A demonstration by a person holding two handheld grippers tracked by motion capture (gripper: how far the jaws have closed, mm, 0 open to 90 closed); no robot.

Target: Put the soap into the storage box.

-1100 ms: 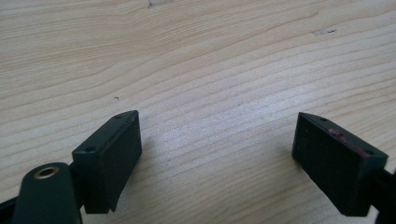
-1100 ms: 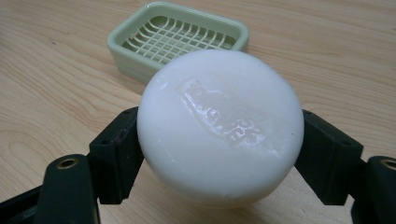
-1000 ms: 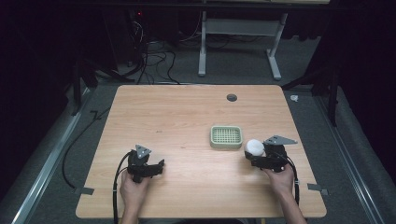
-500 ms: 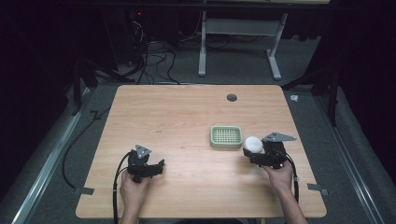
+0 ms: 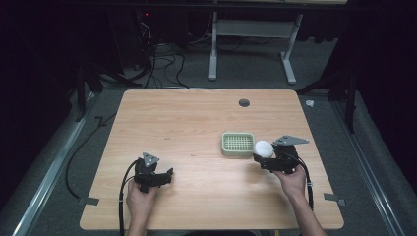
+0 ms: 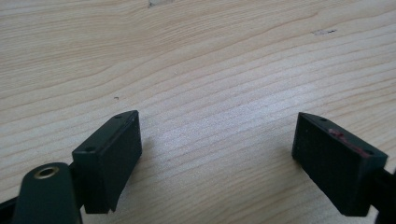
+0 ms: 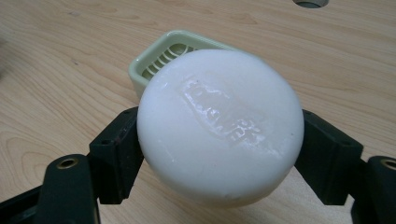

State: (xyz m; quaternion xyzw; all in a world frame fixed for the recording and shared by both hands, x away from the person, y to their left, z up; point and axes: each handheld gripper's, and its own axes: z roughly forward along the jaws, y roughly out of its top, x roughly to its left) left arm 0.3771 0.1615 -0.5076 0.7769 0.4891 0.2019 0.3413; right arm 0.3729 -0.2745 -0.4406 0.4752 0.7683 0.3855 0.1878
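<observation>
A round white soap bar (image 7: pixel 219 128) is clamped between the jaws of my right gripper (image 5: pixel 263 156), held just above the table at the right. In the high view the soap bar (image 5: pixel 263 148) hangs by the right edge of a pale green slatted soap dish (image 5: pixel 237 144). The same soap dish (image 7: pixel 161 53) shows behind the bar in the right gripper view. My left gripper (image 5: pixel 166 177) rests low at the front left of the table, jaws wide apart with bare wood between them (image 6: pixel 217 149).
The wooden table (image 5: pixel 187 123) has a round cable hole (image 5: pixel 244 103) near its far edge. Cables trail from both grippers toward the front edge. A desk frame (image 5: pixel 251 39) and loose wires stand on the floor beyond.
The right gripper with the soap bar has shifted slightly left, toward the dish. The left gripper has stayed put.
</observation>
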